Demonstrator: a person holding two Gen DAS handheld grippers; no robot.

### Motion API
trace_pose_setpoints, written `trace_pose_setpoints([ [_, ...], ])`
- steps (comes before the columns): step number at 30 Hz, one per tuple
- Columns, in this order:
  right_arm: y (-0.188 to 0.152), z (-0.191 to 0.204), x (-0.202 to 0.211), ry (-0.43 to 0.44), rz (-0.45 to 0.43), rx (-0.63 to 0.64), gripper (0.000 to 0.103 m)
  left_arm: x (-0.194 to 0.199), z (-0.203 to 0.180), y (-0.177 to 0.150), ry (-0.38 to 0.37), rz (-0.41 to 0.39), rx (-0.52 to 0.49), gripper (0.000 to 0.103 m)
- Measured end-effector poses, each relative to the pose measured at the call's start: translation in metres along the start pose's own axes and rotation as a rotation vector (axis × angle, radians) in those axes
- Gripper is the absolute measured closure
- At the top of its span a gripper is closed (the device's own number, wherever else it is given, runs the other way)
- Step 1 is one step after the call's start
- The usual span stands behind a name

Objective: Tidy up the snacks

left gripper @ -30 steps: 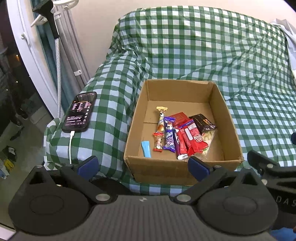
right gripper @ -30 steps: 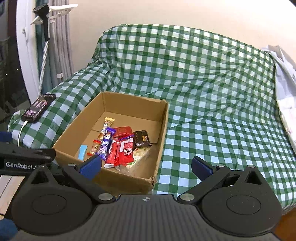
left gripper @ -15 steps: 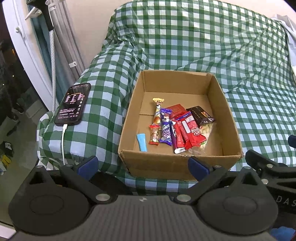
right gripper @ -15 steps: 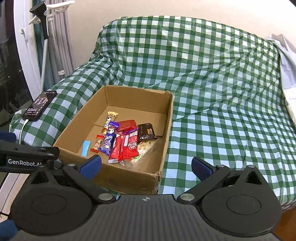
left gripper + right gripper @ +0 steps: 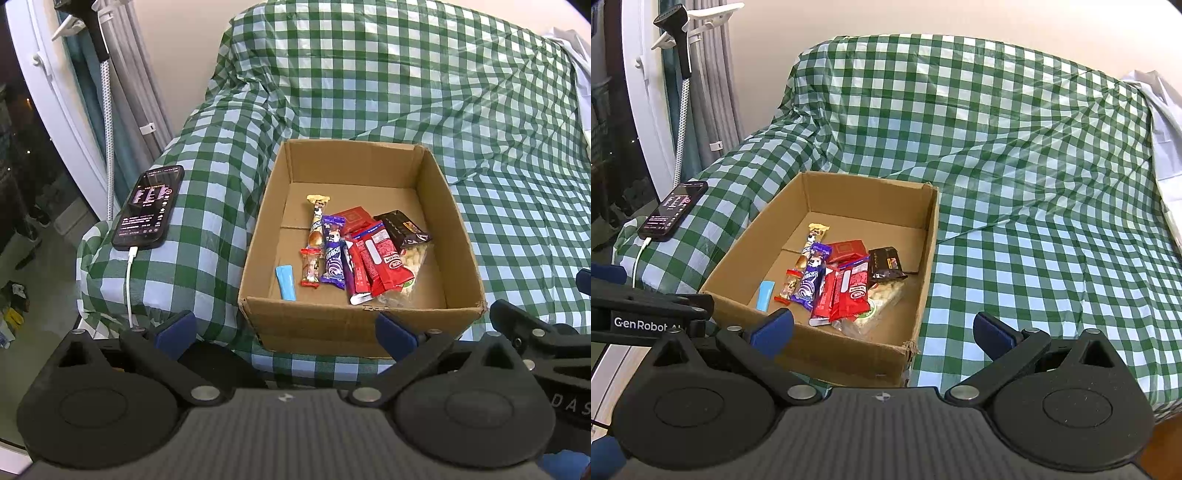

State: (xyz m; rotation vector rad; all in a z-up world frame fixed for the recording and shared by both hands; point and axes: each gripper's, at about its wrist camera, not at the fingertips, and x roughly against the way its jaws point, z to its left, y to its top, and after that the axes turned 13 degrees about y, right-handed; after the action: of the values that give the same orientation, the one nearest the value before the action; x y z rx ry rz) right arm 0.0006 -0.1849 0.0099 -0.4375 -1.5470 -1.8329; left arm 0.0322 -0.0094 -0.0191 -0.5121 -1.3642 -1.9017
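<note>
An open cardboard box (image 5: 458, 229) (image 5: 929, 258) sits on the green checked cover. Inside lie several snacks: red wafer packs (image 5: 384, 258) (image 5: 851, 291), a purple bar (image 5: 334, 254) (image 5: 812, 280), a dark packet (image 5: 402, 227) (image 5: 886, 264), a clear bag of puffs (image 5: 413, 264) (image 5: 882, 297), a small blue stick (image 5: 286, 282) (image 5: 765, 295) and a tall gold-topped bar (image 5: 317, 225) (image 5: 812, 240). My left gripper (image 5: 284, 328) is open and empty, just in front of the box. My right gripper (image 5: 882, 328) is open and empty over the box's near right corner.
A black phone (image 5: 149, 206) (image 5: 674, 210) on a white charging cable lies left of the box. A garment steamer pole and curtains (image 5: 107, 92) stand at the far left by the window. White cloth (image 5: 1160, 122) lies at the far right.
Both grippers have shifted slightly, so the box sits a little lower and closer in the right view. The snacks and the box have not moved. Both grippers stayed open.
</note>
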Motion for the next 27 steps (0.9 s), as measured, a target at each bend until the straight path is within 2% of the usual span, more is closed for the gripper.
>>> trace_pose_setpoints([
  [27, 0.0018, -0.0035, 0.004, -0.004, -0.008, -0.002, 0.001, 0.0017, -0.0033, 0.0015, -0.005, 0.004, -0.015, 0.0],
])
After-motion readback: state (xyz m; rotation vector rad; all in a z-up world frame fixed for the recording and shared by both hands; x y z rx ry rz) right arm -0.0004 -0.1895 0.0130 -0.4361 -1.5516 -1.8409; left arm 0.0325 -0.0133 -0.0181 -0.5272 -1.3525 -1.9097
